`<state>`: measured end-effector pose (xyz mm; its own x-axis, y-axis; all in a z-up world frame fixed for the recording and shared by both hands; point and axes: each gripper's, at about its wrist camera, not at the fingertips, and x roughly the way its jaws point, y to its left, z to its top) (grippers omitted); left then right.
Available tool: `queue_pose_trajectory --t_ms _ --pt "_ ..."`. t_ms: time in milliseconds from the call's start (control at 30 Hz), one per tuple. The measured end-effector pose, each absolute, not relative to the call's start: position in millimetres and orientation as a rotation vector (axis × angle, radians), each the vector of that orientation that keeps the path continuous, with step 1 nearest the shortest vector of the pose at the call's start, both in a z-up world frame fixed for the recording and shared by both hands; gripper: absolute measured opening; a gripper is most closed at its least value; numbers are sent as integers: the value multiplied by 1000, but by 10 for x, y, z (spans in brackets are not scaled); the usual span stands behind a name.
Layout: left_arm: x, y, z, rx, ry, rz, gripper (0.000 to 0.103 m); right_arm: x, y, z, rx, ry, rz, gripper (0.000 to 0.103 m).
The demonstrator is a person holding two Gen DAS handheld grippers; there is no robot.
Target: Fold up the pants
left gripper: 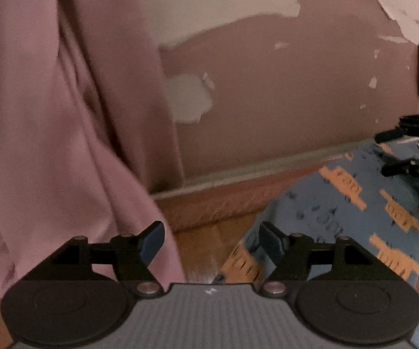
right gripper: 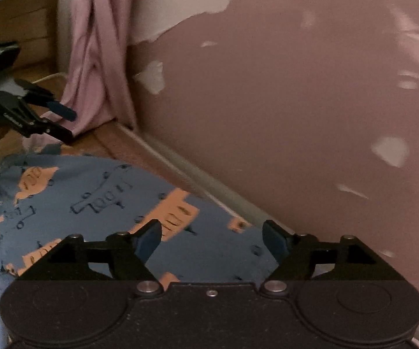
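1. Pants (right gripper: 99,200): blue fabric printed with orange blocks and dark line drawings, spread on the wooden floor (left gripper: 206,241) close to the skirting board (right gripper: 209,186). In the left wrist view they (left gripper: 334,209) lie to the right of centre.
2. Pink curtain (left gripper: 64,133): hangs at the far left in the left wrist view, its hem reaching the floor. In the right wrist view it (right gripper: 96,58) hangs in the corner.
3. Left gripper (left gripper: 211,242): jaws wide apart, nothing between them. It hovers over bare floor, between the curtain and the pants edge. Seen from the right wrist (right gripper: 64,122), it sits beside the curtain hem.
4. Wall (left gripper: 282,93): pink paint, with pale peeled patches.
5. Right gripper (right gripper: 211,242): jaws spread, empty, above the pants near the skirting board. From the left wrist it (left gripper: 383,154) appears at the far right, over the pants' far end.
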<state>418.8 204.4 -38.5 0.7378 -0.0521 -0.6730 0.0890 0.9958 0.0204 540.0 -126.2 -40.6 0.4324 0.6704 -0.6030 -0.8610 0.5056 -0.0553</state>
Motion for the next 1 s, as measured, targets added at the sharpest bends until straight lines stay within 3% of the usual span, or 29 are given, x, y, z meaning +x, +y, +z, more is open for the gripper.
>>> queue_pose_trajectory --t_ms 100,300,400,467,533,733,1000 --pt "4257 2044 -447 66 806 -95 61 5443 -1088 -432 -406 586 979 78" --pt "4277 1823 -516 193 870 -157 59 5634 -1024 -459 -410 635 905 73" --pt "4351 1789 -578 189 914 -126 37 5749 -1041 -501 -373 674 861 70" --pt "4367 1777 -571 164 920 -122 11 5769 -1091 -530 -360 693 854 69" --pt "4371 1738 -565 187 924 -112 3 5808 -1137 -528 -361 710 851 68" --pt "4261 1648 -463 225 846 9 1 5933 -1237 -569 -341 765 861 67" --pt "3861 1246 -327 472 613 82 1 5911 -1229 -516 -341 769 948 71"
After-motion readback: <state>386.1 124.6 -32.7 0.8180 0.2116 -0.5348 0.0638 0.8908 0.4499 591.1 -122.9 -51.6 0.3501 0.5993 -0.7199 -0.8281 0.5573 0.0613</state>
